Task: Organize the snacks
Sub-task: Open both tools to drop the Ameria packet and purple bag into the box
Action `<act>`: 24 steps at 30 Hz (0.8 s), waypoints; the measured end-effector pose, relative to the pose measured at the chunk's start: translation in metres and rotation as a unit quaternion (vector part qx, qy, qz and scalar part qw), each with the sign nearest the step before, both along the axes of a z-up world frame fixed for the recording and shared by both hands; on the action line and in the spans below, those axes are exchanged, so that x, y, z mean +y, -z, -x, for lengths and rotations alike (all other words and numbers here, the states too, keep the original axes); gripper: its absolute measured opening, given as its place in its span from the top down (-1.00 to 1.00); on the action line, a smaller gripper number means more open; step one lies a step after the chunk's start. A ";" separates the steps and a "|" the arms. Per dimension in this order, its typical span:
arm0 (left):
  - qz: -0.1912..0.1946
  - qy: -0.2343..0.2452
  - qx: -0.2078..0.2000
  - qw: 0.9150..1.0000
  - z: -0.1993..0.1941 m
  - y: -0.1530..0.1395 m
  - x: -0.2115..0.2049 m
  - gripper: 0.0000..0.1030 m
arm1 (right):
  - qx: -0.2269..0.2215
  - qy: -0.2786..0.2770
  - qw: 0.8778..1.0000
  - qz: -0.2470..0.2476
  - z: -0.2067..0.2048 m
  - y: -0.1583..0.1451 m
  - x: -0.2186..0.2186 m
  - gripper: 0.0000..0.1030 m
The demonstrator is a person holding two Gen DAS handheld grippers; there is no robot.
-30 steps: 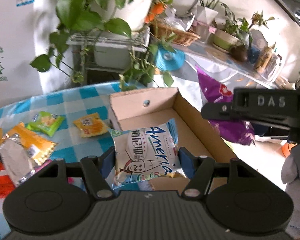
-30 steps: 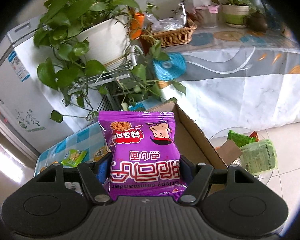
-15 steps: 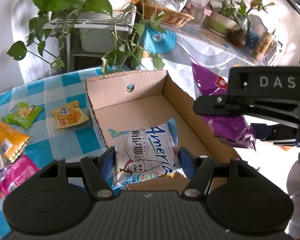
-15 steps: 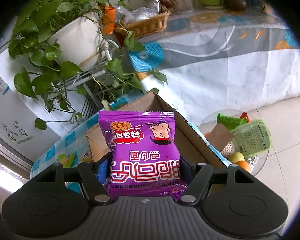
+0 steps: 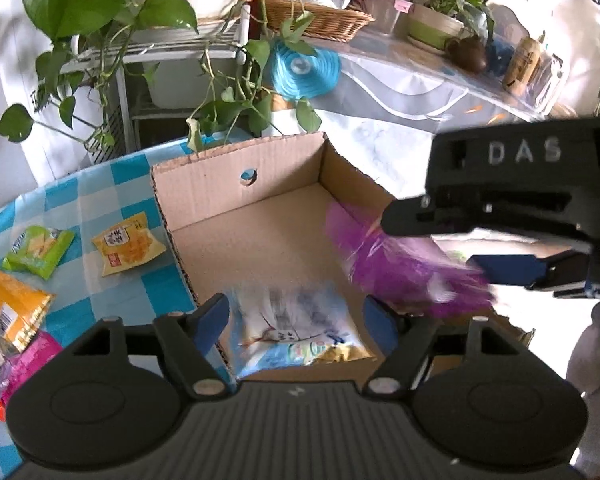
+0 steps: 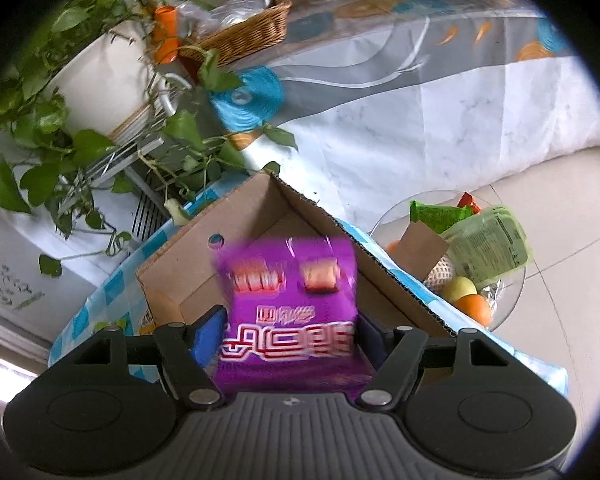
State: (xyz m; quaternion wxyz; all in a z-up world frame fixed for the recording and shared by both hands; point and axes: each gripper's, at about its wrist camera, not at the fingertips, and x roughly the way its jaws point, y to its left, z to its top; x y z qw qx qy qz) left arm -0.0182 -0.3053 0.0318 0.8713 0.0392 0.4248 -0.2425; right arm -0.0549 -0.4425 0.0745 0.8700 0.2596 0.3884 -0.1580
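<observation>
An open cardboard box (image 5: 236,168) stands on the blue checked table. My left gripper (image 5: 296,320) is open over the box's near end; the blue-and-white snack bag (image 5: 296,332) is blurred, dropping between its fingers. My right gripper (image 6: 288,336) is open over the box (image 6: 172,276), and the purple snack bag (image 6: 288,312) is blurred, slipping from its fingers. In the left wrist view the right gripper (image 5: 500,240) reaches in from the right with the purple bag (image 5: 396,268) at the box's right wall.
Several snack packets lie on the table left of the box: a yellow one (image 5: 128,244), a green one (image 5: 36,246), an orange one (image 5: 8,304). Potted plants (image 5: 100,12) and a wicker basket (image 5: 316,16) stand behind. A glass side table with fruit (image 6: 472,304) is at the right.
Both grippers have opened over the box. The blue-and-white bag and the purple bag, held firmly before, are now blurred and falling into the box.
</observation>
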 end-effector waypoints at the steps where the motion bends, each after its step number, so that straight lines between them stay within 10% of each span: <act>1: -0.004 0.002 -0.003 1.000 0.001 -0.001 0.000 -0.54 | -0.002 0.003 1.000 -0.001 0.000 0.000 -0.001 -0.59; 24: -0.066 0.008 -0.059 0.996 0.009 -0.024 0.042 -0.94 | -0.018 -0.042 0.997 0.059 -0.015 -0.012 0.029 -0.95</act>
